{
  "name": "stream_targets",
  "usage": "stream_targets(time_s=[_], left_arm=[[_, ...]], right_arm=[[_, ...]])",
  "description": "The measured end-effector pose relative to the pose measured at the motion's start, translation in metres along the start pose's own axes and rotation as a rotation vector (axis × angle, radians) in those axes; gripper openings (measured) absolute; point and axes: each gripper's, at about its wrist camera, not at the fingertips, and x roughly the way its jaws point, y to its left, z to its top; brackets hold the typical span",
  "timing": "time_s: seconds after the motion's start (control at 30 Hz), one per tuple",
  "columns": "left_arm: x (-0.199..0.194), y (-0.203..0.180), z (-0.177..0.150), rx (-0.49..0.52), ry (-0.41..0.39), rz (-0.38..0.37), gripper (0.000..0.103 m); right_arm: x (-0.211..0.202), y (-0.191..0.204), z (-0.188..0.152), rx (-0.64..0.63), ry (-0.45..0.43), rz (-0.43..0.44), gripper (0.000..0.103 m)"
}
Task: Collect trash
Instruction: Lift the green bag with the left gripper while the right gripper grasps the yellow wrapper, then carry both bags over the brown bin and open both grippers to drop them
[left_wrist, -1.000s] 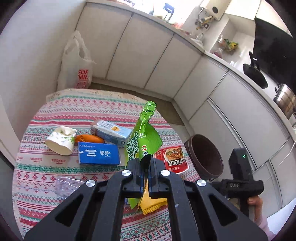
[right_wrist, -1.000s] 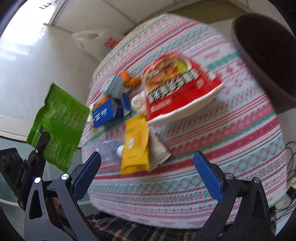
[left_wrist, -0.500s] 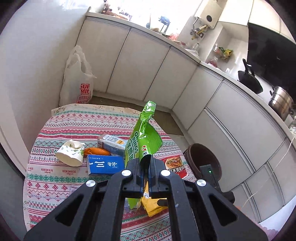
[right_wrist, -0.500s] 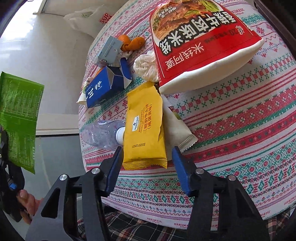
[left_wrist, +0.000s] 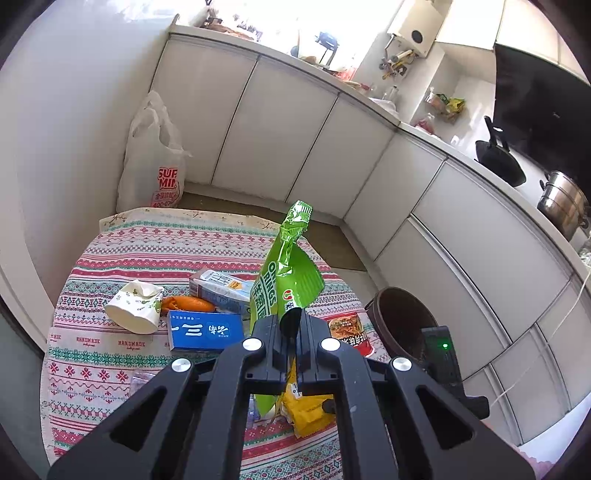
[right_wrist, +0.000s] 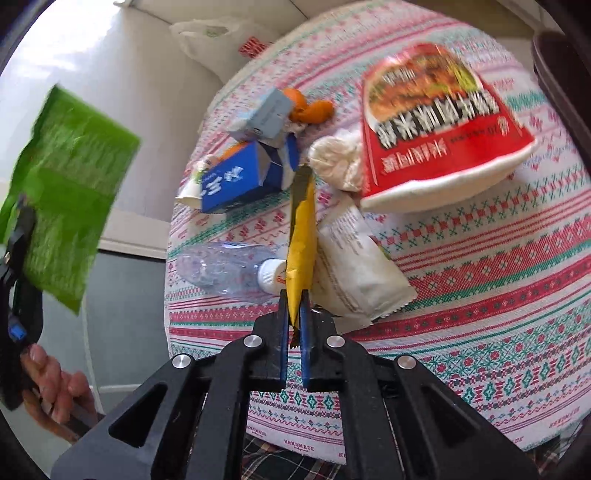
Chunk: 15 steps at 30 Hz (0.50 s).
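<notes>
Right gripper (right_wrist: 294, 314) is clamped on the near end of the yellow packet (right_wrist: 302, 236), which runs edge-on straight away from the jaws, far end over the worktop (right_wrist: 480, 295). Left gripper (left_wrist: 291, 332) is pinched shut on the green bag (left_wrist: 286, 280), held upright above the worktop. The bin (left_wrist: 402, 317) sits off the worktop's edge on the right gripper's side, so that hand is nearer, I'd judge. Bottle (right_wrist: 221, 266) and white pouch (right_wrist: 354, 266) flank the packet, touching it; a straight lift should clear them.
</notes>
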Motion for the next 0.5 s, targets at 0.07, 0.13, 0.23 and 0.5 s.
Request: stream_targets(time_s=[0.07, 0.13, 0.23, 0.5], left_arm=[[0.002, -0.001, 0.000, -0.005, -0.003, -0.002, 0.002], [0.005, -0.002, 0.000, -0.010, -0.007, -0.002, 0.002], [0.009, -0.008, 0.001, -0.011, -0.020, -0.001, 0.003], [0.040, -0.057, 0.013, 0.030, -0.049, -0.076, 0.002]], right_arm=[[-0.015, 0.002, 0.000, -0.024, -0.047, -0.013, 0.004], [-0.031, 0.001, 0.003, -0.037, -0.100, -0.031, 0.004], [-0.058, -0.006, 0.009, -0.037, -0.202, -0.065, 0.004], [-0.153, -0.042, 0.023, -0.049, -0.547, -0.347, 0.004]])
